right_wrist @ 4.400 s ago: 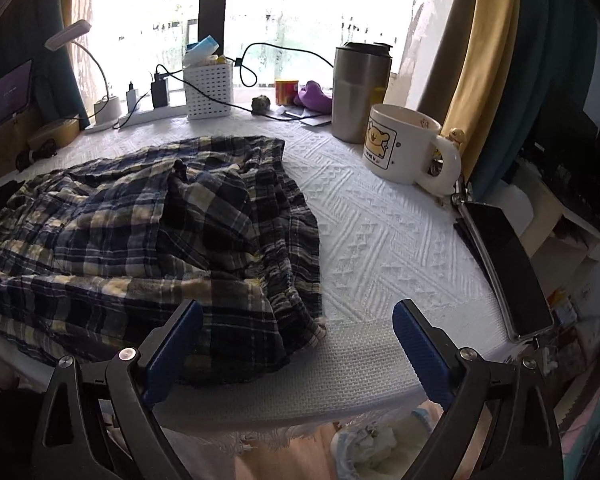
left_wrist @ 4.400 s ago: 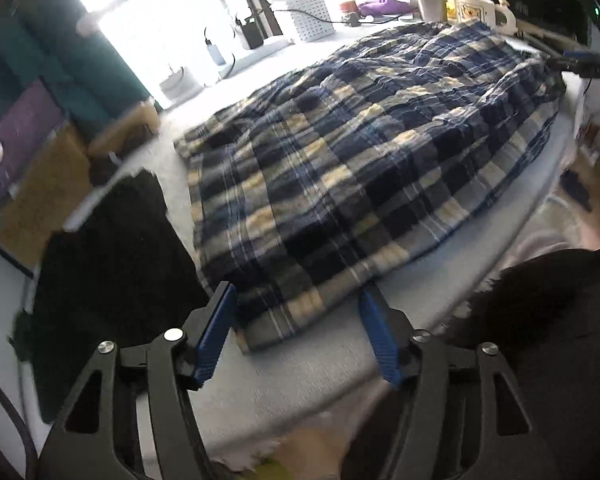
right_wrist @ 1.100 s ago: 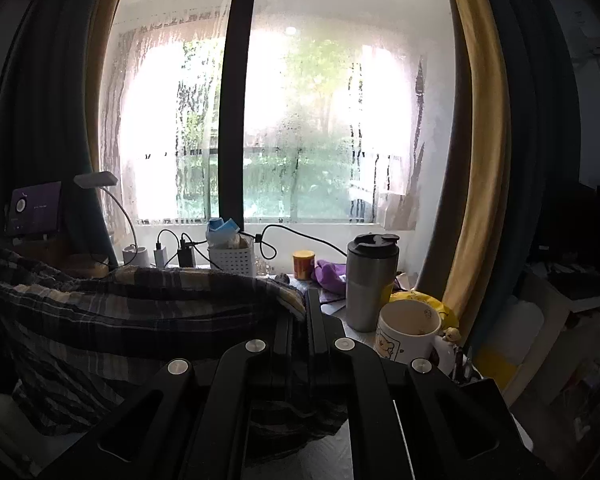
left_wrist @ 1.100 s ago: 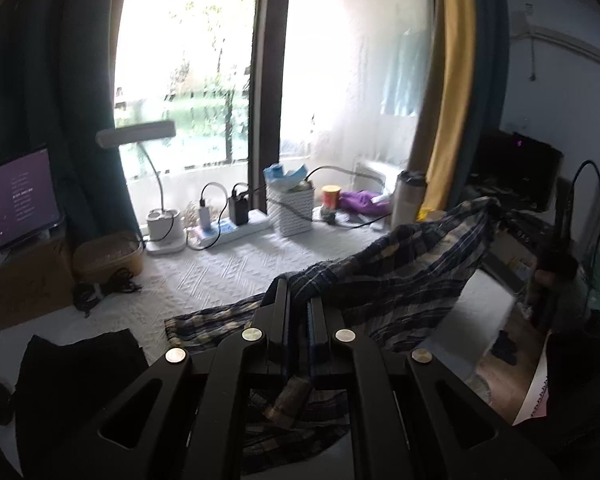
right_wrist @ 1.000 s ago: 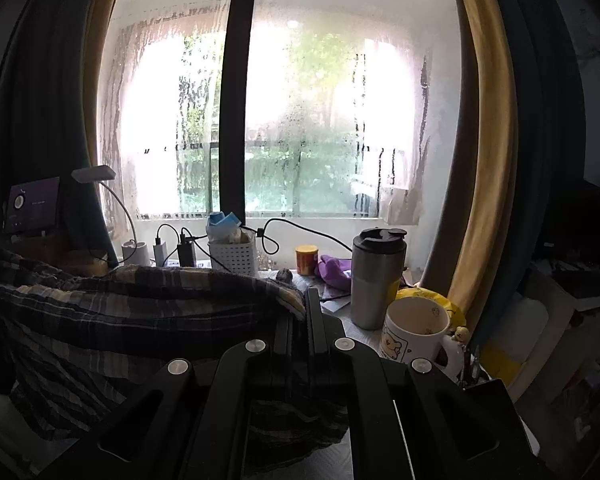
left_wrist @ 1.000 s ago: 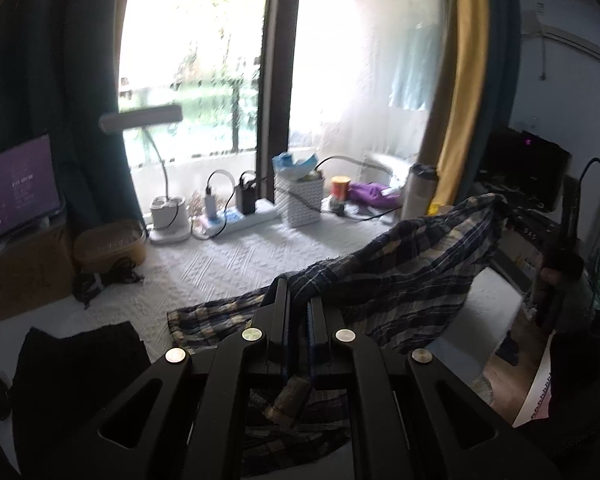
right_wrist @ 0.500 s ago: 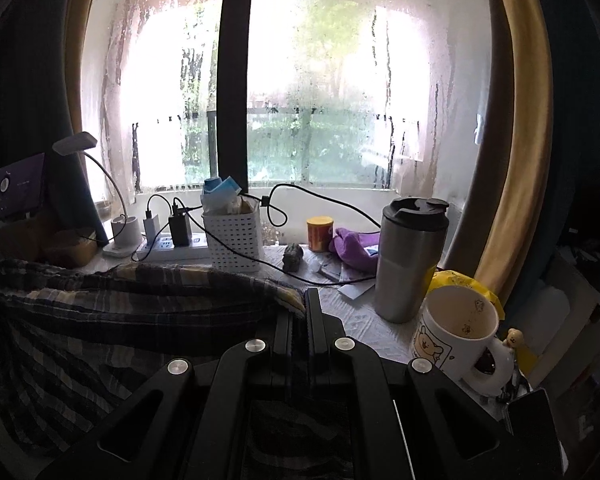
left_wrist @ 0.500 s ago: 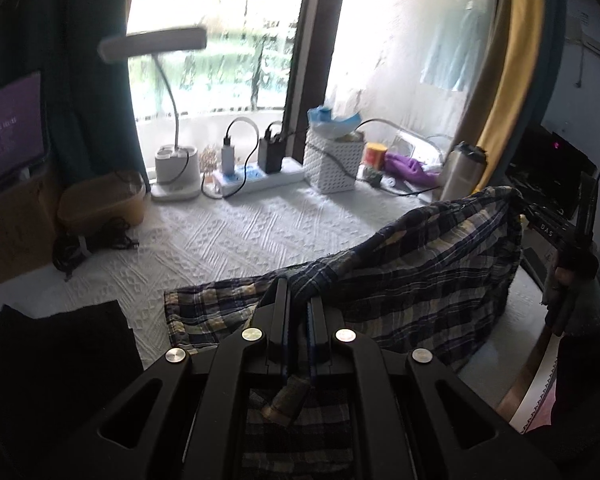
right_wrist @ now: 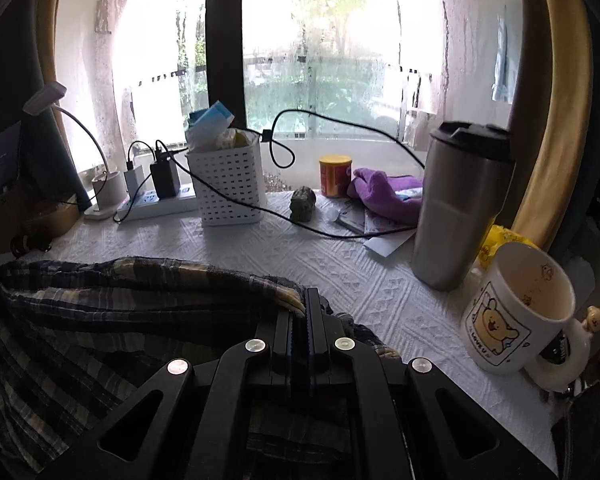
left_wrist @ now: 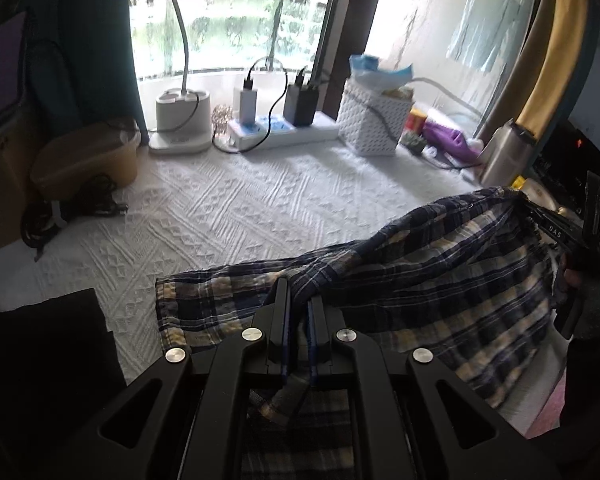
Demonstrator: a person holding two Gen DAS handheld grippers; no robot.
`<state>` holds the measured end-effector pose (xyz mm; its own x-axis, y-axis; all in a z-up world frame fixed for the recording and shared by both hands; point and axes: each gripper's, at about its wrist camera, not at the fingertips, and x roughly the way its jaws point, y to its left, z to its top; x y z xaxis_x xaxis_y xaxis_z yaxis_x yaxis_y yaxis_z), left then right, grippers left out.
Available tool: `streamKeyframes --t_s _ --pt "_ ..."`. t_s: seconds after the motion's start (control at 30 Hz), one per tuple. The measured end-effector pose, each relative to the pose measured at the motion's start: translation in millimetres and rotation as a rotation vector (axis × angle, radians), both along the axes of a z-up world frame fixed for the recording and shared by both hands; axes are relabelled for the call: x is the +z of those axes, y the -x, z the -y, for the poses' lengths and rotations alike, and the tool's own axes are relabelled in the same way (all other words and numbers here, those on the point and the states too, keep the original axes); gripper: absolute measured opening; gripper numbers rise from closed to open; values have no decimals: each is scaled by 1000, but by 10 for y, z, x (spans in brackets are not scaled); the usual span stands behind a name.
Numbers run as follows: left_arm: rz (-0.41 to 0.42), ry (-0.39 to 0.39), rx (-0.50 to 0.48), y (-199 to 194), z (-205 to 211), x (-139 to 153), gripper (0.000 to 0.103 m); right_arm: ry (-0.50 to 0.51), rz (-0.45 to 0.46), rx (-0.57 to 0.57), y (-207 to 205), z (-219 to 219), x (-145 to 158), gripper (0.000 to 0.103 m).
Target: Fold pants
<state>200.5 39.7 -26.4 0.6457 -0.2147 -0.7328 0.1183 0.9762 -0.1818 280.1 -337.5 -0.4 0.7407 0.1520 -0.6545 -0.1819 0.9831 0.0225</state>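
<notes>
Left claw [left_wrist: 298, 312]: jaws are pinching a bunched fold of the plaid pants [left_wrist: 440, 276] between the blue pads, with cloth also hanging below the fingers. Right claw [right_wrist: 299, 312]: jaws are pressing together on the opposite edge of the same pants [right_wrist: 112, 304], a yellow-checked corner poking out at the fingertips.

In the left wrist view the pants are stretching from the claw toward 2 o'clock, where the right claw [left_wrist: 540, 216] is holding the raised end off the surface [left_wrist: 228, 216]; the lower end is lying flat on the white textured cloth at 9 o'clock of the claw. A black garment [left_wrist: 48, 356] is lying at 8 o'clock, apart from the pants.

In the right wrist view the pants are draping toward 9 o'clock. A bear mug [right_wrist: 516, 312] is standing at 3 o'clock, a steel tumbler [right_wrist: 460, 204] just behind it. Farther off, at 12 o'clock: white basket [right_wrist: 230, 188], power strip [right_wrist: 152, 204], yellow tin [right_wrist: 334, 176], purple cloth [right_wrist: 384, 194], then the window [right_wrist: 340, 48].
</notes>
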Motion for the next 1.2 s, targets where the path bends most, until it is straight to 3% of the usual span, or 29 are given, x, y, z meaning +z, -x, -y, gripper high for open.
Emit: streamKeyframes --t_s 0.27,0.47,0.53,0.67,0.77,0.9,0.97,1.03,1.2 --pt "-56 -25 21 -305 -90 -259 9 -2 -87 -10 -232 -26 -399 5" --pt "-96 -13 54 -410 -176 -411 12 -19 -120 -15 -279 9 -444 5" --pt "-87 -9 87 -411 -238 -384 14 -22 -133 -22 -296 22 -458 5" --pt "-57 -74 218 -378 -451 -318 14 -24 -153 -59 -328 70 -487 5" --pt "-95 -30 277 -314 -668 -339 14 -28 -161 -83 -341 108 -501 5" --pt "-79 2 318 -142 -771 -290 15 -3 -155 -83 -327 62 -487 6" --pt "-64 28 328 -9 -813 -249 31 2 -145 -92 -306 56 -455 11" --pt "-52 44 330 84 -829 -217 39 6 -123 -102 -247 49 -384 12" --pt "-56 83 286 244 -816 -249 47 15 -90 -108 -104 46 -200 24"
